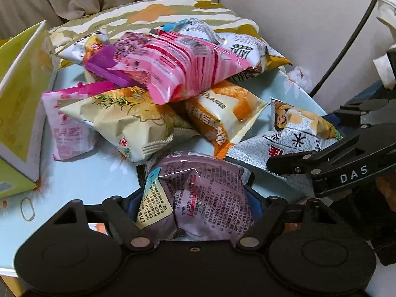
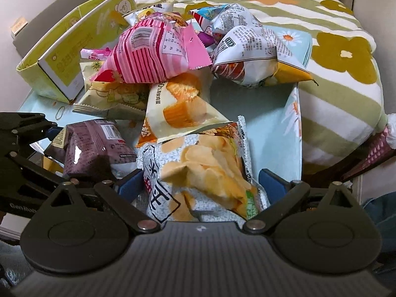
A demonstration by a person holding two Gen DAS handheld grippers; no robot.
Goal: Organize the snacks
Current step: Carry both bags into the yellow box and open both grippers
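While the snack pile sits heaped mid-table, your left gripper is clamped on the purple packet at the table's near edge. Your right gripper straddles the chip bag, just beside it, jaws wide and apparently not yet pressing. You look mid-pickup. Next, likely carry the packet over to the green box along the left edge, clearing its raised flap.

Black hand-held gripper, blue pads, silver rivets
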